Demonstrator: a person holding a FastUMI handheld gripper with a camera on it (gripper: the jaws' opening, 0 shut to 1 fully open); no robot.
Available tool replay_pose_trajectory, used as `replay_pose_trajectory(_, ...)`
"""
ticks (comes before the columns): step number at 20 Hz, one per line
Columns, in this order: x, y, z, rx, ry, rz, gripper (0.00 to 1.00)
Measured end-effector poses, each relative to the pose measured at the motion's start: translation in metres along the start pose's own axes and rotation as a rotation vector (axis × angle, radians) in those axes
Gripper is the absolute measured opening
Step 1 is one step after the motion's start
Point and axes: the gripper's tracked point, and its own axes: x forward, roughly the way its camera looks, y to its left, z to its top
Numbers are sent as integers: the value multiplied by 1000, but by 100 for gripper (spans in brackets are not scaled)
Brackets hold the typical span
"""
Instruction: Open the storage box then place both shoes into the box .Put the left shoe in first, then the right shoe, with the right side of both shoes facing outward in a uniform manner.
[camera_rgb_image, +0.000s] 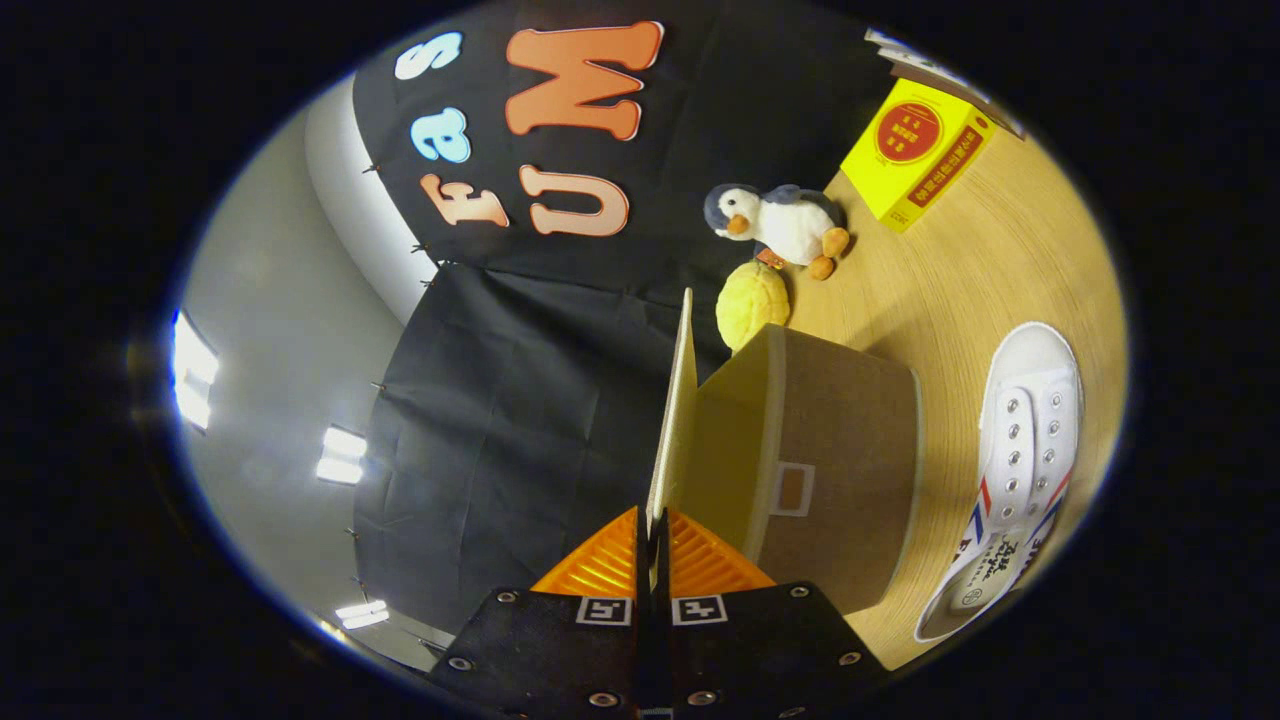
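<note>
Pinching the thin edge of the storage box's lid (672, 420), the gripper (652, 545) has its two orange fingers (600, 570) closed together with the pale flap caught between them; the flap runs straight ahead from the fingertips, seen edge-on. The whole view is rolled sideways, so the wooden table (1000, 260) appears to the right of the lid rather than beneath it. Just right of the lid sits the storage box (830, 470) itself, brown cardboard with a small label frame on its side, its pale inner wall showing between lid and body. Beyond the box, touching or nearly touching its far corner, lies a yellow ball-like toy (752, 305), and just past that a plush penguin (780, 225). Farther from the box, a yellow carton (915, 150) rests on the table. To the right of the box, apart from it, a white sneaker (1015, 480) with red and blue stripes lies on the table.
</note>
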Motion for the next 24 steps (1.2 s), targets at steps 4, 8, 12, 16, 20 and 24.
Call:
replay_pose_trajectory(4, 18, 40, 7, -122, -17, -93, 0)
replay_pose_trajectory(8, 50, 89, 3, -272, -24, -168, 2)
replay_pose_trajectory(12, 99, 126, -13, -403, 8, -222, 6)
replay_pose_trajectory(16, 147, 141, -38, -453, 36, -244, 11)
replay_pose_trajectory(20, 179, 139, -54, -536, 46, -307, 26)
replay_pose_trajectory(24, 185, 123, -57, -589, 40, -379, 85)
